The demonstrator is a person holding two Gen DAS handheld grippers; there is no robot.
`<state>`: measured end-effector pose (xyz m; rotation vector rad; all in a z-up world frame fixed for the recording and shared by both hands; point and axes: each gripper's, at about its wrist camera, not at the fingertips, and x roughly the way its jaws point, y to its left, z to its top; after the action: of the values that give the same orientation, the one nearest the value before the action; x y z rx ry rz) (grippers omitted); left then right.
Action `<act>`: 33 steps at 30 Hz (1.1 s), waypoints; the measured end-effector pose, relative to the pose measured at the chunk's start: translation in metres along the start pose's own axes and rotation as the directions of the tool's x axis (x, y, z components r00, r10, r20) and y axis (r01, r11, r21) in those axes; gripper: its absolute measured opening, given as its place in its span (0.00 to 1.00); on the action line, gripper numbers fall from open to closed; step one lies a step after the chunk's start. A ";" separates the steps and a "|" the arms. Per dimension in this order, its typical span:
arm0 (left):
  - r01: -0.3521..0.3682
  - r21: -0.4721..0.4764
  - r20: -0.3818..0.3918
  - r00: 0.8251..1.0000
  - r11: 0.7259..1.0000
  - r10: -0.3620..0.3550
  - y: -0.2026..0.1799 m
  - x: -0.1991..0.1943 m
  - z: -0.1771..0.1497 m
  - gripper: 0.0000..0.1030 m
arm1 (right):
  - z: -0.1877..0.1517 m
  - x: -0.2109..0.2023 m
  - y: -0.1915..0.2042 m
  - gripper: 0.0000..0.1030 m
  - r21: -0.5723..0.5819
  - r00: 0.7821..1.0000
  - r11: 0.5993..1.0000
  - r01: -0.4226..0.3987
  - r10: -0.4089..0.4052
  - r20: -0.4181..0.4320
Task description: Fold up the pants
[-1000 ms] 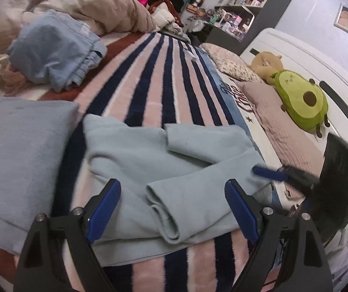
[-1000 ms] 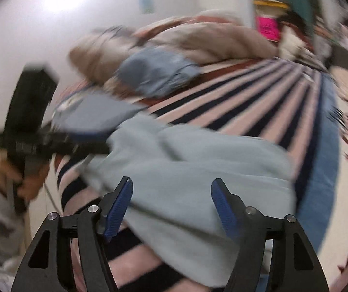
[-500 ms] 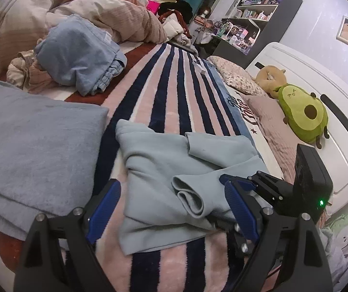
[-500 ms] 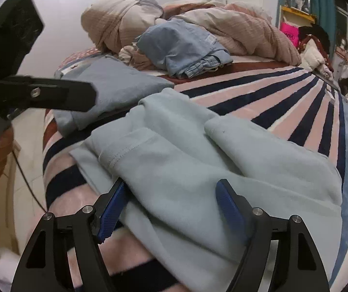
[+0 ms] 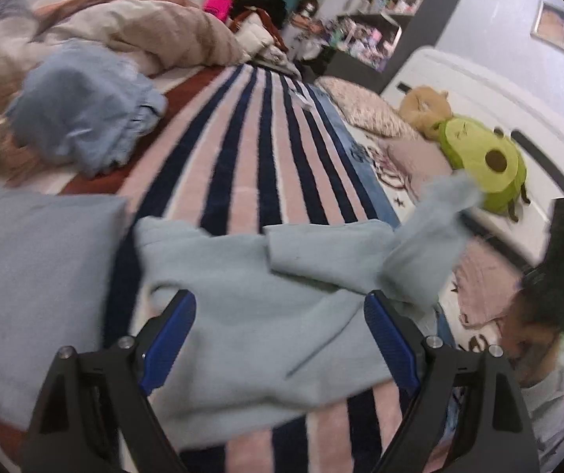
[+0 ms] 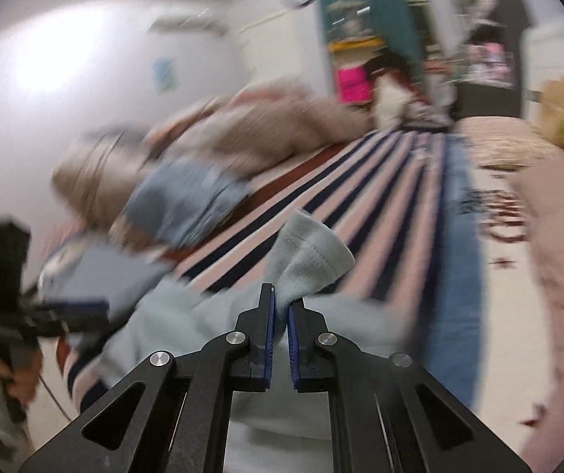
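The pale blue pants [image 5: 250, 315] lie crumpled on the striped blanket [image 5: 250, 149]. My left gripper [image 5: 278, 339] is open and empty, hovering just above the pants' near part. My right gripper [image 6: 280, 315] is shut on a hemmed end of the pants [image 6: 309, 252] and holds it up off the bed. In the left wrist view that lifted end [image 5: 431, 232] rises at the right, in front of the avocado plush. The right wrist view is blurred by motion.
A folded grey-blue garment [image 5: 26, 276] lies left of the pants. A blue denim heap [image 5: 81, 118] and a bundled duvet [image 5: 156, 35] sit at the far left. An avocado plush [image 5: 483, 165] and pillows [image 5: 364, 110] lie by the white headboard on the right.
My right gripper has shut on a pant leg end and lifted it up to the right. My left gripper has moved closer over the pants and stays open.
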<state>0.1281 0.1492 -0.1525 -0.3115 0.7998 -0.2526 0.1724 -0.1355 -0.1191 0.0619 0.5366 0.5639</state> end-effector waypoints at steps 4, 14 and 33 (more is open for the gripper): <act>-0.001 0.001 -0.071 0.997 1.000 0.001 -0.012 0.048 0.020 0.77 | 0.008 -0.047 -0.060 0.01 0.089 0.986 0.986 0.138 -0.145 0.078; -0.059 0.006 -0.175 0.983 0.998 0.060 -0.035 0.098 0.035 0.13 | -0.015 -0.107 -0.179 0.01 0.275 0.935 0.908 0.317 -0.348 0.070; 0.454 0.255 -0.228 0.886 0.854 -0.403 -0.255 0.086 0.055 0.72 | -0.045 -0.149 -0.200 0.33 0.302 0.881 0.844 0.442 -0.471 0.027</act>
<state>0.1999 -0.1059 -0.0804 -0.1768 0.8361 -0.8283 0.1418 -0.3869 -0.1281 0.2324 0.5099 0.0076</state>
